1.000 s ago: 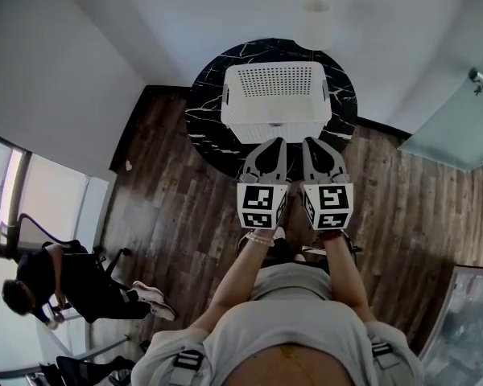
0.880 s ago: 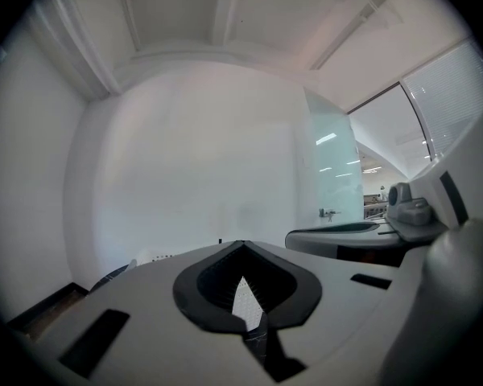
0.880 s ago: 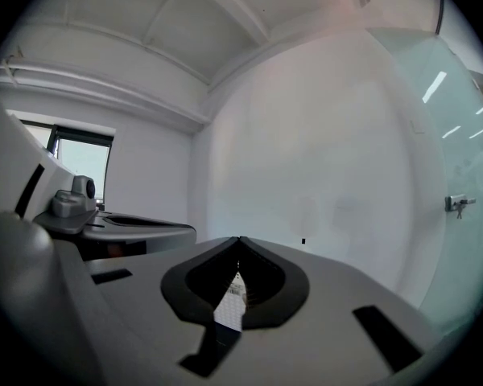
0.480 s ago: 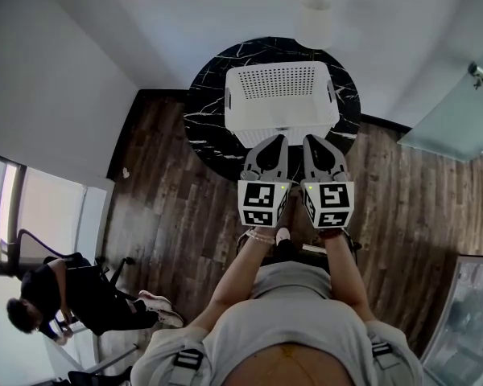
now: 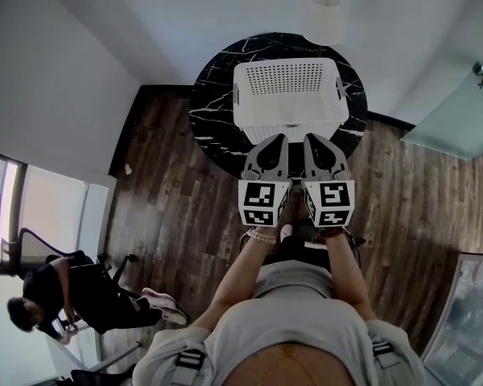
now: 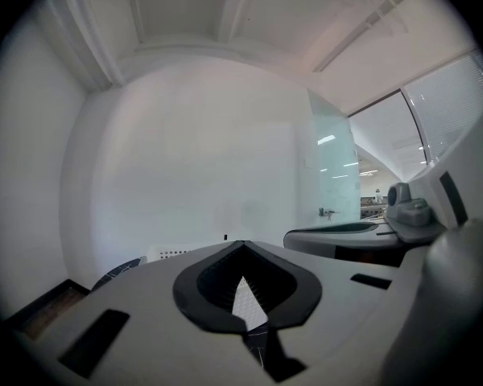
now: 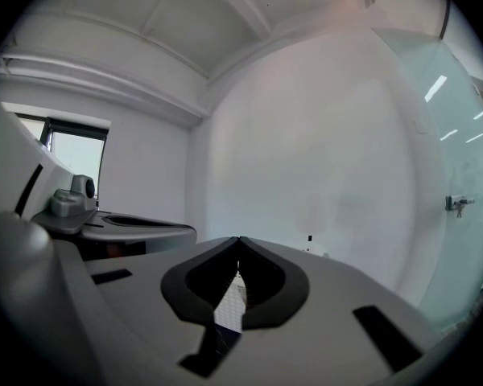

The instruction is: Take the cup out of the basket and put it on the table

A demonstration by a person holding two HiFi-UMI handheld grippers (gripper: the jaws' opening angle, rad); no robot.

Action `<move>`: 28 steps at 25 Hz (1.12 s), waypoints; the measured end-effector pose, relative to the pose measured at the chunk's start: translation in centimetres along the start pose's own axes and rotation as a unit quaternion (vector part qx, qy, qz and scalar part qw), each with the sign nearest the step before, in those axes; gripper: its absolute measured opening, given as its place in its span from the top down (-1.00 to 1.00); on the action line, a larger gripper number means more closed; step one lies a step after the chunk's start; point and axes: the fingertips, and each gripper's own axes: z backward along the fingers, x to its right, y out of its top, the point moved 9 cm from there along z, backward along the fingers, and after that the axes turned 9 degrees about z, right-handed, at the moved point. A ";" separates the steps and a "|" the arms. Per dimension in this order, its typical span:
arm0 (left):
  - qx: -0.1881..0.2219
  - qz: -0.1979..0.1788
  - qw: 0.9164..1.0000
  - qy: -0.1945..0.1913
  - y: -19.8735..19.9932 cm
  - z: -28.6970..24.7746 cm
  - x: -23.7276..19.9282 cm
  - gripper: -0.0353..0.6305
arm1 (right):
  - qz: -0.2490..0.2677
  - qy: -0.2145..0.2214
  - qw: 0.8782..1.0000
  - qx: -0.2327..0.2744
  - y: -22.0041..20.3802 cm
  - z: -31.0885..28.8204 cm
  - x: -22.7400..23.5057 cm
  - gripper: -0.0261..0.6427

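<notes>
A white perforated basket (image 5: 288,95) stands on a round black marble table (image 5: 213,107). No cup shows in any view; the basket's inside is hidden from here. My left gripper (image 5: 278,138) and right gripper (image 5: 311,138) are held side by side, level, just short of the basket's near wall. Both pairs of jaws meet at their tips with nothing between them. In the left gripper view the shut left gripper (image 6: 241,243) points at the basket (image 6: 246,305), seen through the gap. The right gripper (image 7: 239,240) likewise frames a strip of the basket (image 7: 228,302).
Dark wood floor (image 5: 177,207) surrounds the table. A white cylinder (image 5: 326,13) stands behind it by the white wall. A glass partition (image 5: 459,115) is at the right. A seated person (image 5: 52,292) is at the lower left.
The table and basket have come nearer in the head view, and both grippers now sit closer to the basket's near wall. The jaws have stayed shut.
</notes>
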 end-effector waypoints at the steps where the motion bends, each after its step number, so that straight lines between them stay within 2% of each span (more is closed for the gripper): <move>1: 0.001 0.001 1.000 0.001 0.0 0.1 -0.2 0.88 | 0.001 0.002 1.000 -0.001 0.0 -0.1 -0.2 0.90; 13: -0.003 0.015 1.000 0.015 0.1 -1.2 -1.6 0.88 | -0.001 0.016 1.000 -0.007 0.0 -2.4 0.2 0.90; 28: -0.011 0.025 0.999 0.034 0.6 -7.1 -2.9 0.88 | -0.004 0.041 0.999 -0.015 -0.4 -7.9 3.8 0.90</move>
